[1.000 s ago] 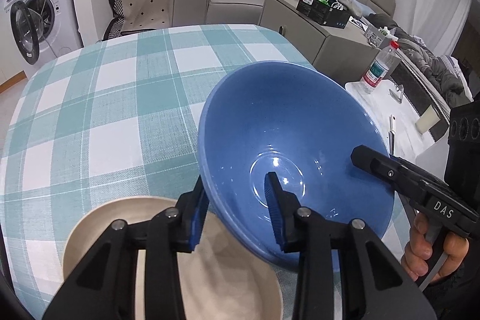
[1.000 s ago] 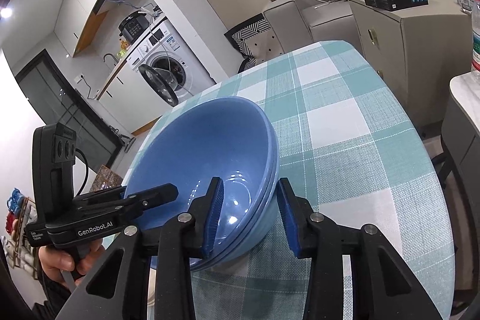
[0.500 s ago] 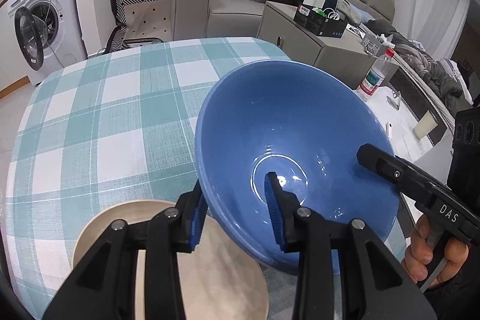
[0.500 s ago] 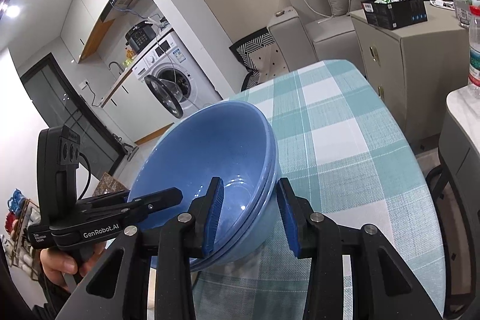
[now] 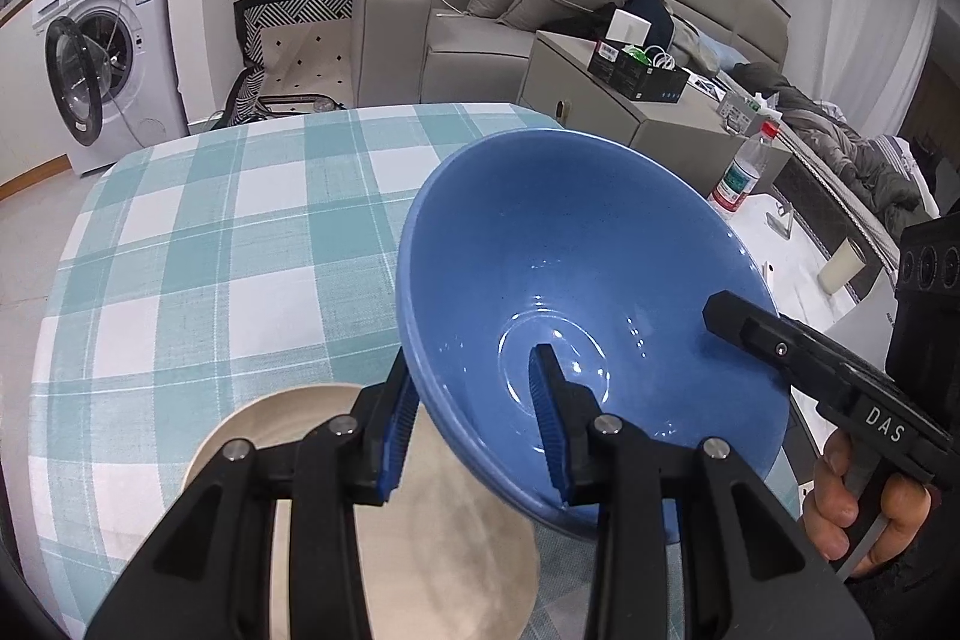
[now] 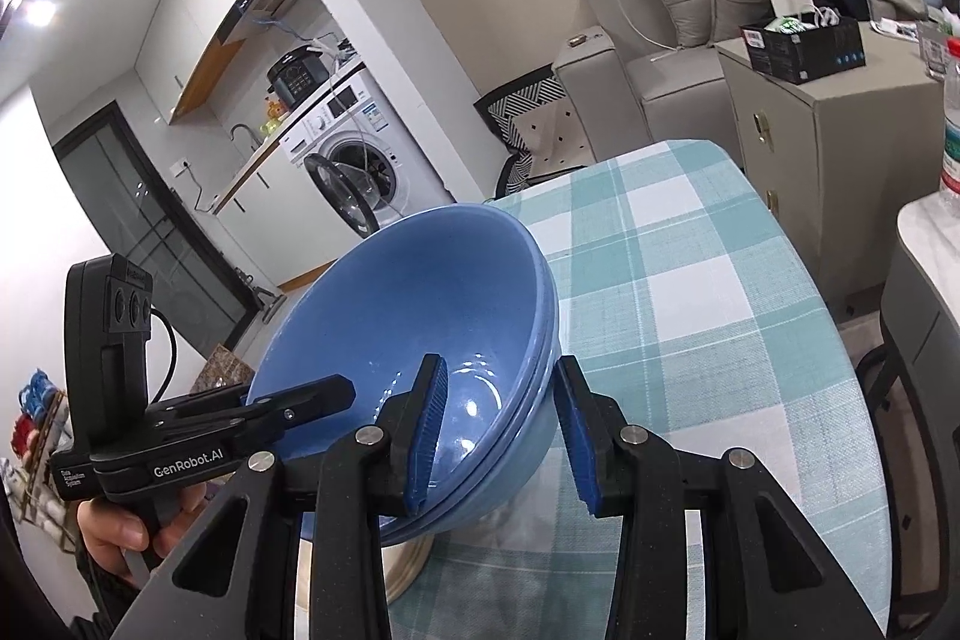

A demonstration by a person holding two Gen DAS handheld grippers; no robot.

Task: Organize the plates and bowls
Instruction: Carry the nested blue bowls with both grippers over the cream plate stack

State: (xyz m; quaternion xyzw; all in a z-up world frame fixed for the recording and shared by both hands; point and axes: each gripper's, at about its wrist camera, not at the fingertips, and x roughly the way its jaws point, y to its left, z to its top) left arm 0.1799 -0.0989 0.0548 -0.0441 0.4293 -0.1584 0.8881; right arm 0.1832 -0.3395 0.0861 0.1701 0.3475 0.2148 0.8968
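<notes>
Checked teal-and-white tablecloth [image 5: 198, 244] fills the left of the left-wrist view, where the left gripper [image 5: 474, 424] pinches the near rim of the stacked blue bowls [image 5: 576, 280] at centre right, tilted above a beige plate [image 5: 408, 538] at the bottom, its fingers angled steeply down. From the right-wrist view, the right gripper [image 6: 501, 430] clamps the opposite rim at lower centre, pointing more shallowly, a hand [image 6: 120, 526] at lower left. With only rim pinches on a tilted, nested stack, uneven lifting could slide a bowl loose.
</notes>
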